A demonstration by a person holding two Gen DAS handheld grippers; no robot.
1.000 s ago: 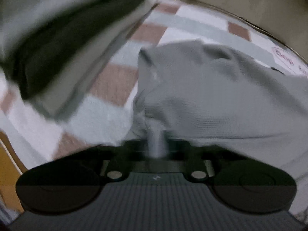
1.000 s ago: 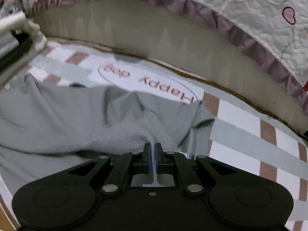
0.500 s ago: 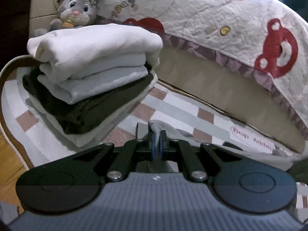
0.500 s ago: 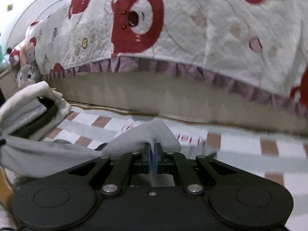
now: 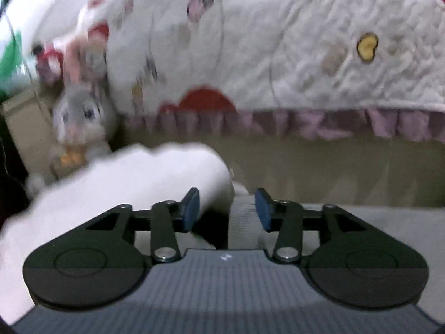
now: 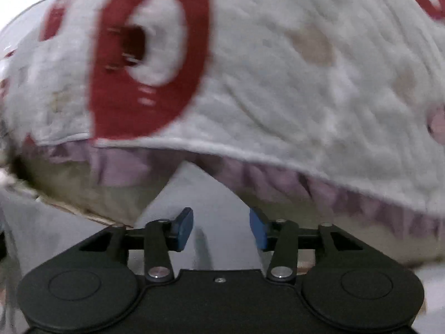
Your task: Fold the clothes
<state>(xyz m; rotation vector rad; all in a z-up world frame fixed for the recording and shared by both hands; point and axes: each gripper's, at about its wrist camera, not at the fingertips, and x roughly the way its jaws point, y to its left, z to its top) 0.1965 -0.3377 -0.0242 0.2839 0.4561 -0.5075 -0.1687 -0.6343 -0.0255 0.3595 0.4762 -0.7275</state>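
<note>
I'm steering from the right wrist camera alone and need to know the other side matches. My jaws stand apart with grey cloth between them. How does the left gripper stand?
Observer: The left gripper has its jaws opening. The grey garment lies between the pads, not pinched.
Operator: Where is the folded pile? I can't make it out here.
Observer: A white folded garment sits just left of that gripper, close in front of its camera.
Operator: Anything behind it?
Observer: A grey plush rabbit, up against the quilted bedspread.
</note>
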